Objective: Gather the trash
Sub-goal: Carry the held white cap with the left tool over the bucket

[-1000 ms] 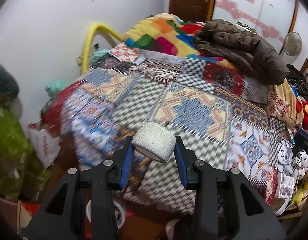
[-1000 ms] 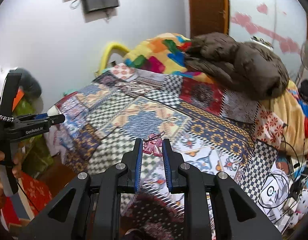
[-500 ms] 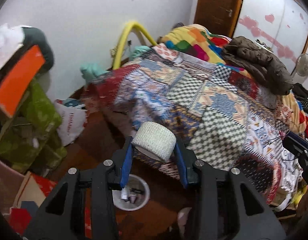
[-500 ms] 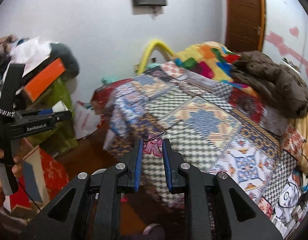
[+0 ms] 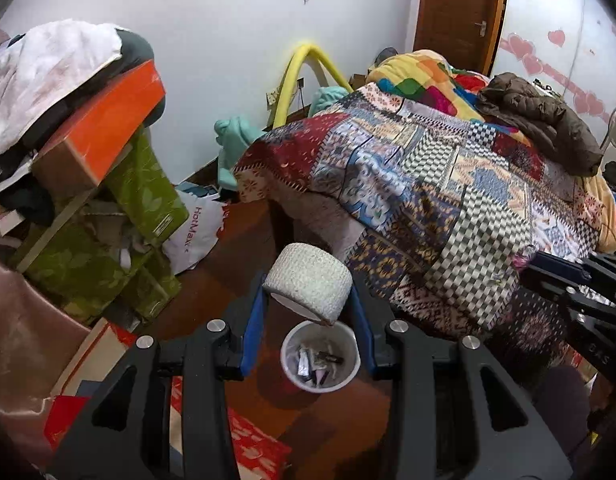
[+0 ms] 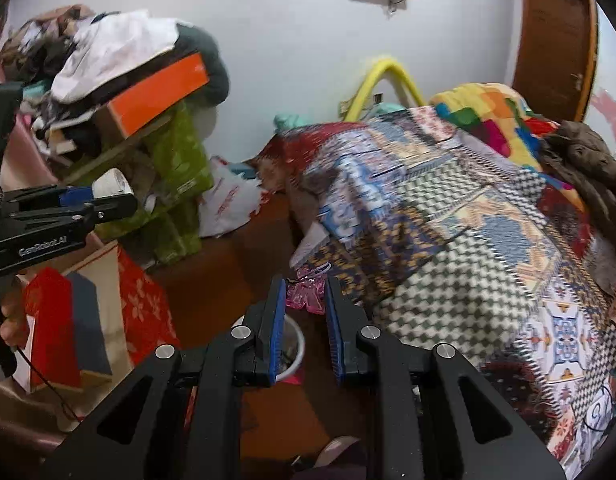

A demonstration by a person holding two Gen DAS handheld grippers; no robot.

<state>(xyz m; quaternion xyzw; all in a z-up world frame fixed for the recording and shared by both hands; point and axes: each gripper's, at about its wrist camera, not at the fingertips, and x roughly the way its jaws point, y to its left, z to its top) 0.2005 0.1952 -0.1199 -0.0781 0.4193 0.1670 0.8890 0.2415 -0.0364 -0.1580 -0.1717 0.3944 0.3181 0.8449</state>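
My left gripper (image 5: 308, 296) is shut on a white bandage roll (image 5: 308, 284), held in the air above a white bin (image 5: 285, 360) on the wooden floor. Wrappers and other scraps lie in the bin. My right gripper (image 6: 305, 294) is shut on a small pink plastic wrapper (image 6: 306, 296) just off the bed's corner. In the right wrist view the bin (image 6: 297, 346) shows partly behind the left finger. That view also shows the left gripper (image 6: 108, 196) with the roll (image 6: 112, 184) at far left. The right gripper (image 5: 568, 276) shows at the right edge of the left wrist view.
A bed with a patchwork blanket (image 5: 448, 184) and a brown jacket (image 5: 548, 124) fills the right. On the left stands a pile of an orange box (image 5: 104, 128), green boxes (image 5: 144, 192) and clothes. A white plastic bag (image 5: 196, 232) and a red paper bag (image 6: 140, 304) lie on the floor.
Both grippers have swung left, from over the bed to the floor beside its corner. The white bin has come into view under them. Both grips are unchanged.
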